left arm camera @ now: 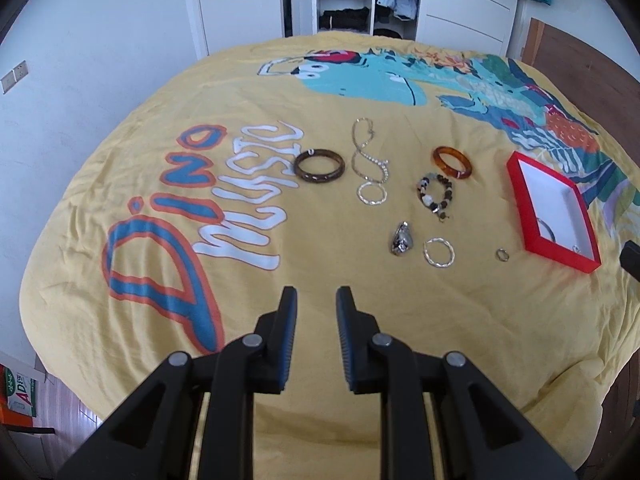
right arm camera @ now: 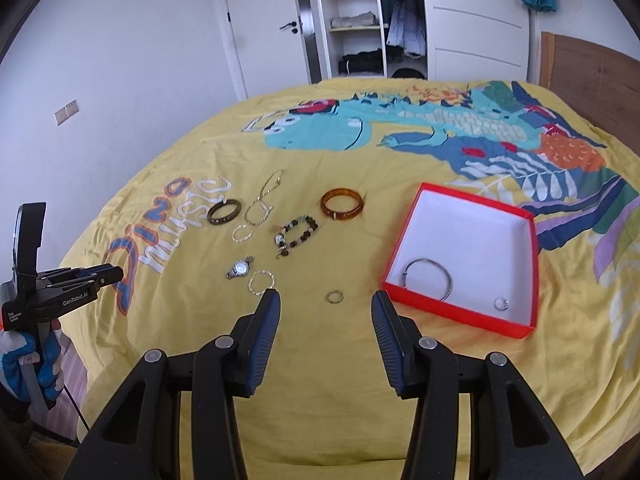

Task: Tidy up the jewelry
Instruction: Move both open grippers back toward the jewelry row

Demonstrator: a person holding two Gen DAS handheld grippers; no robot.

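Plainly, the left gripper (left arm camera: 317, 294) is seen with its jaws parted by a narrow gap and nothing between them, held above the near part of the yellow bedspread (left arm camera: 360, 360). Its handle is grasped by a gloved hand (right arm camera: 28, 364) at the left edge of the right wrist view. The right gripper (right arm camera: 325, 301) is held with its jaws wider apart, also empty, and a small ring (right arm camera: 334, 296) is seen on the cloth in the gap beyond the tips.

Ahead of the grippers, loose jewelry is spread over the bedspread. A wristwatch (left arm camera: 401, 239) and a twisted silver hoop (left arm camera: 439, 252) lie just beside each other. Farther out, a beaded bracelet (left arm camera: 436, 196) is laid near an amber bangle (left arm camera: 452, 162). A dark brown bangle (left arm camera: 319, 166) sits to the left, beside a looped chain necklace (left arm camera: 366, 152), with a 2nd silver hoop (left arm camera: 372, 193) at the chain's near end.

To the right, a red box (right arm camera: 456, 314) with a white lining is set open on the bedspread. Inside it, 2 pieces are seen: a thin silver bangle (right arm camera: 428, 278) near the front wall and a small silver ring (right arm camera: 501, 303) toward the front right corner.
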